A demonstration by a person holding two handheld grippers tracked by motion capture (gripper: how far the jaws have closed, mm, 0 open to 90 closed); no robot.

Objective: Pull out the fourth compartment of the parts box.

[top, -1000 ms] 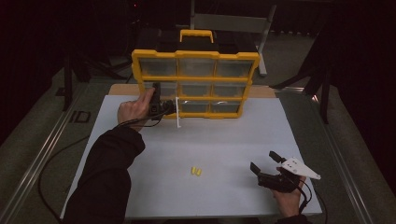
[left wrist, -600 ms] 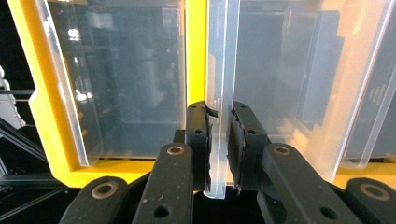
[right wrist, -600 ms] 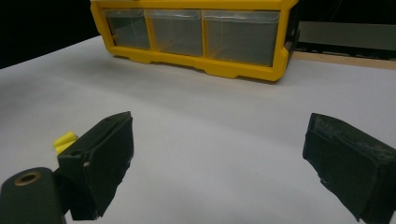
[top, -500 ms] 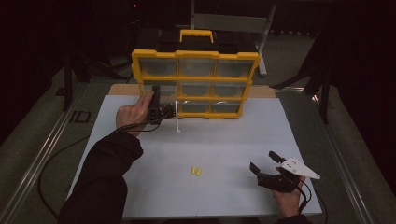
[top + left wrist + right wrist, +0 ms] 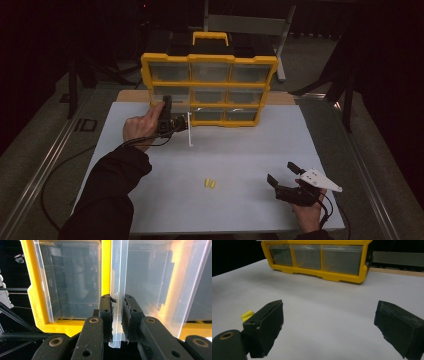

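A yellow organizer (image 5: 209, 86) with clear drawers stands upright at the back of the white table. My left gripper (image 5: 176, 123) is shut on the front lip of a clear drawer (image 5: 189, 131) from the bottom row, pulled partway out of the frame. In the left gripper view my gripper (image 5: 117, 301) clamps that clear lip (image 5: 119, 277) between its pads, with the yellow frame (image 5: 106, 267) behind. My right gripper (image 5: 281, 172) stands open, low over the table at the front right, nothing between its fingers. A small yellow piece (image 5: 209, 184) lies on the table left of it.
The white tabletop (image 5: 240, 150) is bordered by metal rails at both sides. The organizer (image 5: 317, 272) and the yellow piece (image 5: 247, 315) lie ahead of the right gripper (image 5: 329, 325). A cable trails from the left gripper along the sleeve.
The left hand has drawn back a little from the organizer, bringing the clear drawer's front slightly farther out. The right gripper has not moved.
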